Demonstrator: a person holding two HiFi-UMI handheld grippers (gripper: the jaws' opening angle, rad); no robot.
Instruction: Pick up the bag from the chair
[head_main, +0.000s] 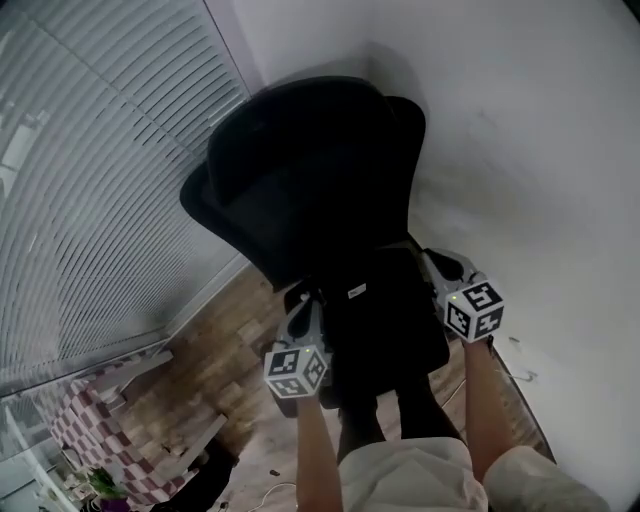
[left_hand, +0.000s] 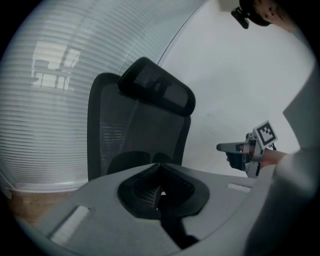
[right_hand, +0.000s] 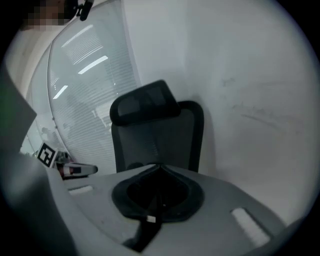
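A black bag with a small white label hangs in front of the black office chair, held up between my two grippers. My left gripper is at the bag's left side and my right gripper at its right. In the left gripper view the jaws are shut on a black strap that drops below them. In the right gripper view the jaws are shut on a black strap with a white tag. The chair's seat is hidden behind the bag.
The chair's mesh back and headrest stand close to a white wall. Window blinds run along the left. A red and white checkered thing sits on the wooden floor at lower left.
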